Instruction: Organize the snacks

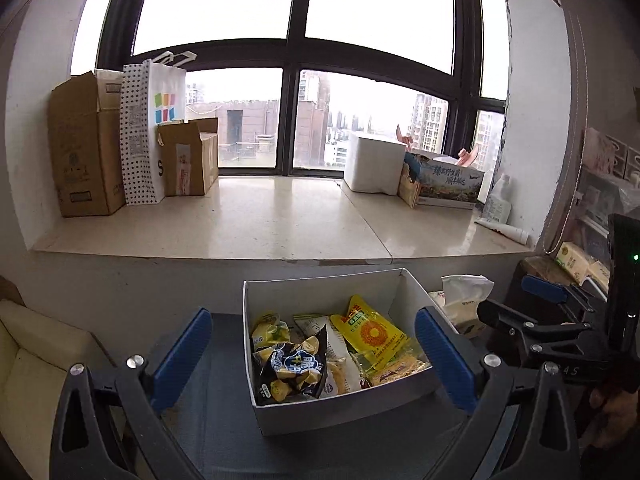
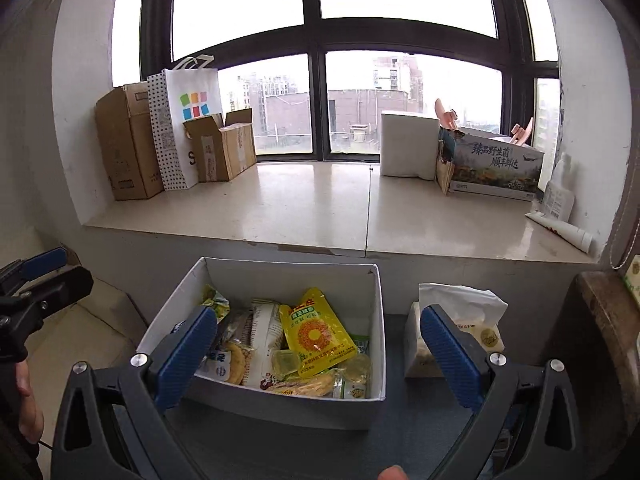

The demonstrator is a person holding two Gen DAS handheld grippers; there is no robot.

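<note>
A white open box (image 1: 320, 294) (image 2: 288, 280) stands on a dark grey table and holds several snack packs. Among them are a yellow pouch with a sunflower print (image 1: 372, 332) (image 2: 316, 332) and a dark bag of yellow chips (image 1: 292, 368). My left gripper (image 1: 316, 360) is open, its blue pads (image 1: 188, 356) wide apart in front of the box with nothing gripped. My right gripper (image 2: 318, 360) is open too, one pad over the box's left corner and the other by the tissue pack. Each gripper shows at the edge of the other's view, the right one (image 1: 520, 304) and the left one (image 2: 40, 276).
A tissue pack (image 1: 464, 300) (image 2: 460, 320) sits right of the box. Behind is a wide window sill (image 2: 312, 208) with cardboard boxes (image 2: 128, 144), a paper bag (image 2: 188, 120), a white foam box (image 2: 408, 144), a printed carton (image 2: 496, 164) and a bottle (image 2: 560, 188). A cream cushion (image 1: 32, 352) lies at the left.
</note>
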